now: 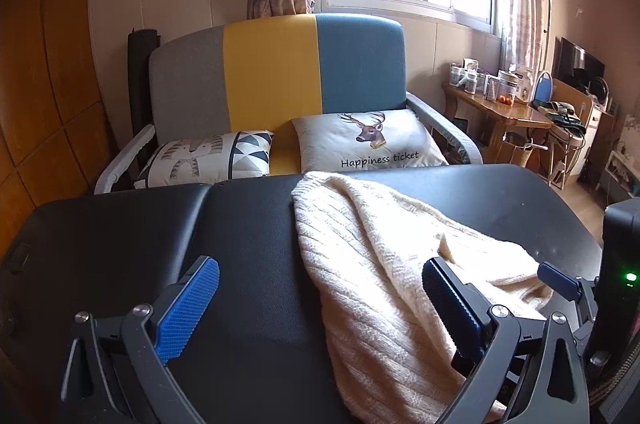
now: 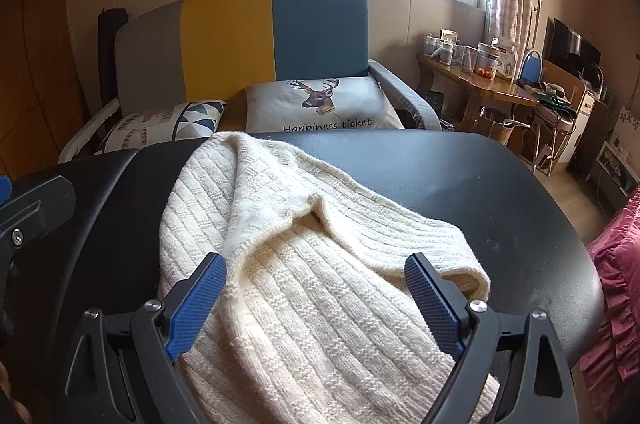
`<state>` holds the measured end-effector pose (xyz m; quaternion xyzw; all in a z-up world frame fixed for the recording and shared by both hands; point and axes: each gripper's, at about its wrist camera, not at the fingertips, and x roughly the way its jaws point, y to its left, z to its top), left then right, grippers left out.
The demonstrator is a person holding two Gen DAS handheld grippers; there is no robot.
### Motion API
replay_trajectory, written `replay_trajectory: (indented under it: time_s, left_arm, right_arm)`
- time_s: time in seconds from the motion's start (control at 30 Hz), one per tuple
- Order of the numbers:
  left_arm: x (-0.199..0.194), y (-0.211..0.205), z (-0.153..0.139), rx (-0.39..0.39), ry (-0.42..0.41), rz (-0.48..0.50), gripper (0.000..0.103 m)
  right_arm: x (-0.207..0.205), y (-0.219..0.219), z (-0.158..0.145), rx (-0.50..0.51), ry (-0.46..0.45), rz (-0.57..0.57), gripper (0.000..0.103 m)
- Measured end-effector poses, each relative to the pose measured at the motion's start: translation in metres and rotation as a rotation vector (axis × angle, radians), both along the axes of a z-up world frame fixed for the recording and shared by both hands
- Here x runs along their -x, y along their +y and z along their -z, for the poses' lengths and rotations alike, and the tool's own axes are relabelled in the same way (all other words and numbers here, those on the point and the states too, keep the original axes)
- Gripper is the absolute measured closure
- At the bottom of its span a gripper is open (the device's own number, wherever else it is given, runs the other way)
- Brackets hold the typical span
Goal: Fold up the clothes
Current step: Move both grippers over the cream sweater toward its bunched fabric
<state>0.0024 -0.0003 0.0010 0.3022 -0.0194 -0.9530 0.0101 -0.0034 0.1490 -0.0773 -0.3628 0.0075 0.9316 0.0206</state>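
A cream knitted sweater [image 1: 360,232] [image 2: 304,312] lies loosely folded on the black padded table [image 1: 240,224] [image 2: 440,176], running from the near edge toward the far edge. My left gripper [image 1: 320,266] is open, its left finger over bare table and its right finger over the sweater's near part. My right gripper [image 2: 316,260] is also open, straddling the sweater just above its ribbed fabric. Neither holds anything. A folded-over flap with a thick rolled edge [image 2: 460,264] lies by the right finger. The right gripper's blue fingertip [image 1: 560,278] shows at the left view's right side.
Behind the table stands a grey, yellow and blue sofa [image 1: 280,72] with a deer pillow [image 1: 368,140] and a patterned pillow [image 1: 212,156]. A wooden side table [image 2: 480,88] with jars is at the right. Pink ruffled fabric [image 2: 616,284] hangs beside the table's right edge.
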Motion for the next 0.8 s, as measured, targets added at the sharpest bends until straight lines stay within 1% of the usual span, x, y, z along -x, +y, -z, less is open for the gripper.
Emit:
replay_trajectory:
  time_s: [0.03,0.13,0.27,0.33,0.4,0.47,0.5,0.53,0.6,0.63,0.7,0.77,0.8]
  left_arm:
    - [-0.002,0.0,0.0,0.001,-0.001,-0.001,0.0]
    - [0.003,-0.002,0.011,-0.043,-0.049,0.015,0.0]
    - [0.004,0.004,0.021,-0.031,-0.072,0.033,0.0]
    - [0.004,-0.001,0.023,-0.072,-0.096,0.064,0.0]
    - [0.006,-0.006,0.032,-0.146,-0.137,0.107,0.0]
    - [0.008,-0.015,0.045,-0.216,-0.188,0.119,0.0]
    - [0.007,-0.02,0.053,-0.253,-0.211,0.123,0.0]
    - [0.007,-0.025,0.06,-0.276,-0.23,0.122,0.0]
    - [0.004,-0.031,0.075,-0.272,-0.269,0.107,0.0]
    - [0.001,-0.034,0.083,-0.277,-0.288,0.115,0.0]
    - [-0.004,-0.043,0.098,-0.306,-0.33,0.133,0.0]
    - [-0.008,-0.056,0.114,-0.384,-0.39,0.132,0.0]
    - [-0.01,-0.065,0.121,-0.41,-0.41,0.123,0.0]
  right_arm:
    - [0.0,0.0,0.001,-0.002,-0.002,-0.001,0.01]
    - [-0.001,0.0,0.005,-0.01,-0.01,-0.006,0.01]
    - [-0.001,0.0,0.009,-0.02,-0.02,-0.012,0.01]
    - [-0.001,0.0,0.011,-0.023,-0.026,-0.015,0.01]
    - [-0.002,0.0,0.014,-0.024,-0.041,-0.017,0.011]
    - [0.001,0.001,0.017,-0.019,-0.062,-0.018,0.019]
    - [0.002,0.002,0.018,-0.009,-0.071,-0.023,0.02]
    - [0.002,0.004,0.019,0.014,-0.081,-0.036,0.02]
    - [0.003,0.009,0.021,0.059,-0.103,-0.062,0.02]
    - [0.003,0.012,0.022,0.098,-0.116,-0.085,0.02]
    - [0.002,0.026,0.024,0.254,-0.152,-0.164,0.02]
    - [-0.002,0.05,0.028,0.438,-0.174,-0.201,0.02]
    - [-0.004,0.062,0.03,0.53,-0.185,-0.219,0.02]
